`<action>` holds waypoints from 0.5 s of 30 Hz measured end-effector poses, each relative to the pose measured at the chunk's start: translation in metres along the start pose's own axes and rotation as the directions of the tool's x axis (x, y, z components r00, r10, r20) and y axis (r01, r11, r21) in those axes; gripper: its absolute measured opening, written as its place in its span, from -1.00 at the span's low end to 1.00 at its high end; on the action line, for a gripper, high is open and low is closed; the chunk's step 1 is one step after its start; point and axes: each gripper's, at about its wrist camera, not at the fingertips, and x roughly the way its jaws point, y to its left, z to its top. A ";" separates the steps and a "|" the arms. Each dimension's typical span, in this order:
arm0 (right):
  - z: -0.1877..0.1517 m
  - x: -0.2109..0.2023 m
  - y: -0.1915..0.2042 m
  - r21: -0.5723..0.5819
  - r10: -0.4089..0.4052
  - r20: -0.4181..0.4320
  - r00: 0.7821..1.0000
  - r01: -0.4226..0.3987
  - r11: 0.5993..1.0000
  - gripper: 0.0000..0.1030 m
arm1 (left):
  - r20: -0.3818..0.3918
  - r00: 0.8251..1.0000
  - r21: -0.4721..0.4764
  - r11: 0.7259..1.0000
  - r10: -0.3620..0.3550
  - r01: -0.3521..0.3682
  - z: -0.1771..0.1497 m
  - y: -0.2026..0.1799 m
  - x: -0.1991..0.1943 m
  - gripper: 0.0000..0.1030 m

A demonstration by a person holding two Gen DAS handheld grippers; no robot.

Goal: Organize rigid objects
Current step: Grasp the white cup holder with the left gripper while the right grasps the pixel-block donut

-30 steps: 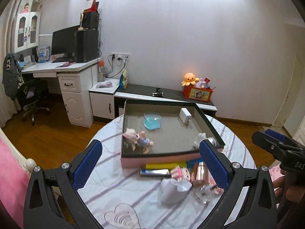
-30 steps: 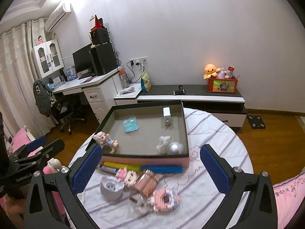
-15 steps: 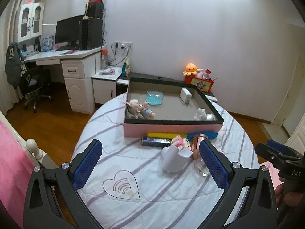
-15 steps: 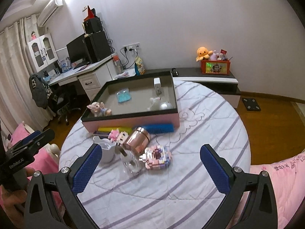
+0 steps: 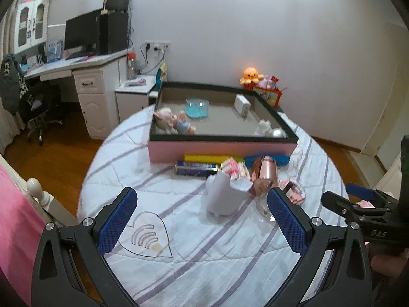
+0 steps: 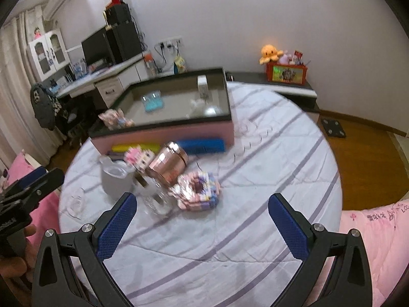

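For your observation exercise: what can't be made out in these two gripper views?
- Glass jar: left view, mostly behind the left gripper's finger.
- Tray contents: right view, smeared by motion blur.
- Blue box: left view, partly hidden behind the copper tin.
- Right gripper: left view, only one side shows.

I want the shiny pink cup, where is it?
The shiny pink cup lies tipped mid-table, between the grey jug and the pink block ring.
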 end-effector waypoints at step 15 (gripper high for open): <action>0.000 0.066 -0.011 -0.036 -0.001 -0.122 0.992 -0.003 0.999 1.00 | -0.124 0.992 0.033 0.999 0.015 -0.011 -0.015 -0.011 0.068 1.00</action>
